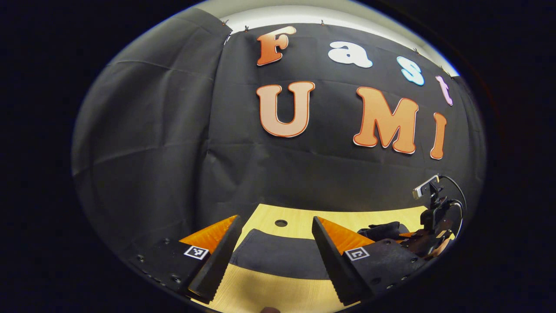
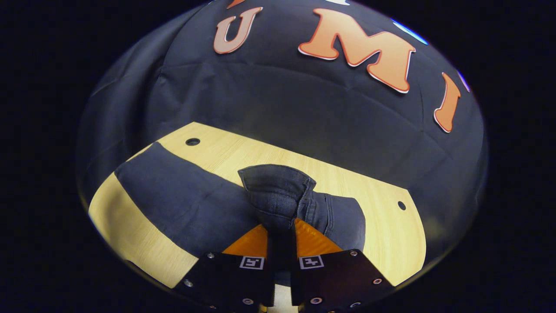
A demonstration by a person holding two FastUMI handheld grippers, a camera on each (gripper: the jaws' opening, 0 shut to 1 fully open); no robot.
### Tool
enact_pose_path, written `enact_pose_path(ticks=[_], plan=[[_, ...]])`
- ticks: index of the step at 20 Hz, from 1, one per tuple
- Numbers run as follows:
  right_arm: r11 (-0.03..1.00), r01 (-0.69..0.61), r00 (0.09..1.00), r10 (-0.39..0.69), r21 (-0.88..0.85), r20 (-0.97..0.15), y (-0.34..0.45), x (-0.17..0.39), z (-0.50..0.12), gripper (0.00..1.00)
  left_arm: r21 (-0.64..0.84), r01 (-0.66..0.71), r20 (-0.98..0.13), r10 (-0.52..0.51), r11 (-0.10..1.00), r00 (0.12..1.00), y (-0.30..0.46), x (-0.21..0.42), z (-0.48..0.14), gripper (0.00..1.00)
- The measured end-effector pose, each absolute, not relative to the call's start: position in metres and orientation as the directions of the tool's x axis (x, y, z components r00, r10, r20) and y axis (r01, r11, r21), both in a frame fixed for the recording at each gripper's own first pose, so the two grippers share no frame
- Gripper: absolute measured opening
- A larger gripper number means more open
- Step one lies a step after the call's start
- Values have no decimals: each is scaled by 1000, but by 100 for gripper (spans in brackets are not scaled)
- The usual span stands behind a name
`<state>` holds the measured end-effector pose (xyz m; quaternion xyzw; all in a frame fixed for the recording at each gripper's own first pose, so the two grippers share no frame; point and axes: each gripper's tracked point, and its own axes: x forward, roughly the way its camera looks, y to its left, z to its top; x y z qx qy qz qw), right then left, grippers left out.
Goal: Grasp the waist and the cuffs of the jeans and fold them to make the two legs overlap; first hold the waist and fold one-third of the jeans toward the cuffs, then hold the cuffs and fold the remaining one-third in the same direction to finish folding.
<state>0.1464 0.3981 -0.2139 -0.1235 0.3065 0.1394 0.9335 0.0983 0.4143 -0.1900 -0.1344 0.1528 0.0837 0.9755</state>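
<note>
The right gripper pinches a bunched fold of the jeans at what appears to be the waist end, its fingers pressed together on the denim, which is lifted into a peak above the wooden table. The rest of the garment lies flat across the tabletop toward the far corner. The left gripper hovers with fingers wide apart over the other end of the jeans, holding nothing. The risk from here: the right grip has gathered only a small wad, so the cloth could slip free or drag unevenly, and with one end unheld the legs may skew instead of overlapping.
</note>
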Motion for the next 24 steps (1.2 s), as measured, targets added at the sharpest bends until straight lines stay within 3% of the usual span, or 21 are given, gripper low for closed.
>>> enact_pose_path(ticks=[6,10,15,21,24], plan=[[912,-379,717,183,-156,-673,423,128,-249,16,-229,-201,-374,104,952,922,427,96,-214,98],[906,-400,679,189,-141,-709,437,112,-262,34,-232,-185,-440,67,955,895,432,101,-238,98],[906,-415,651,237,-77,-721,456,93,-256,79,-305,-223,-579,5,926,815,431,117,-289,98],[945,-327,717,225,-33,-660,437,93,-207,88,-366,-327,-777,-93,872,623,434,135,-363,96],[965,-262,757,194,-18,-624,407,93,-181,91,-334,-386,-845,-92,860,527,440,143,-382,98]])
